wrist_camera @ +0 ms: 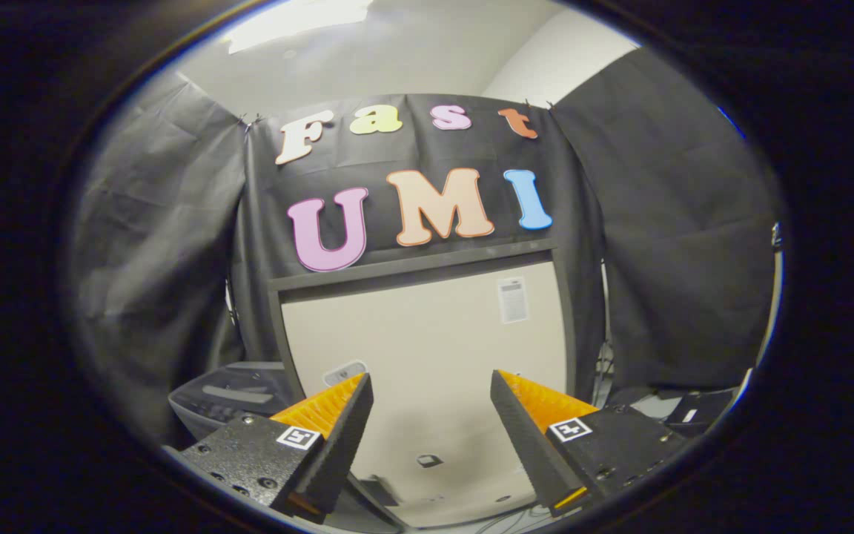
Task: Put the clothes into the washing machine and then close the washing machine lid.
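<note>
Lid (pixel 427 348) stood raised at frame centre; the claw (pixel 432 404) gaped empty before it, and a careless swing could slam it.

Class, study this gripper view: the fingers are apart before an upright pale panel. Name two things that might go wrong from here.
1. The gripper is open and holds nothing; no clothes lie between its fingers, so loading may start late.
2. The raised pale panel, probably the lid, stands close ahead; pushing forward could knock it.
</note>
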Available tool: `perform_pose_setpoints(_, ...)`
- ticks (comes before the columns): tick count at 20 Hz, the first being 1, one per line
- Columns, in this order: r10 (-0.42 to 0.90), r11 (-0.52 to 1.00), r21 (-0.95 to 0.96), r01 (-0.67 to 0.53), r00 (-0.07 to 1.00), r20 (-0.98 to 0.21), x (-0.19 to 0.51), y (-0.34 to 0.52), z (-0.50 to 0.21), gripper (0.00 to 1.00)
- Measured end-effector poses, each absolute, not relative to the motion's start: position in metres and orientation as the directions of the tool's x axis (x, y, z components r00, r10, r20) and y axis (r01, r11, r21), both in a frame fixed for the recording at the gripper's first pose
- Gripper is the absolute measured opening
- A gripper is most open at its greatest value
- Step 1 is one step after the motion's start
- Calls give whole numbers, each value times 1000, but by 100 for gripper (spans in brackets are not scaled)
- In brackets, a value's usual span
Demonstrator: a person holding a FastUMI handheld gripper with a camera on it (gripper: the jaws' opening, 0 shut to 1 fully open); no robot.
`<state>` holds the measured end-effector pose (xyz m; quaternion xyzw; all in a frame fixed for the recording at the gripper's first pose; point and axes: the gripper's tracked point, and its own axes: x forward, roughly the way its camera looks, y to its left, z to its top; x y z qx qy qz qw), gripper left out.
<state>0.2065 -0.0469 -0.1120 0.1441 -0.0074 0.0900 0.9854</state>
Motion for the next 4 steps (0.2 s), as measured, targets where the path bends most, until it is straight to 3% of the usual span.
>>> perform_pose_setpoints(4, 123, 983, 138, -122, 992, 3, 211, -63, -136, 96)
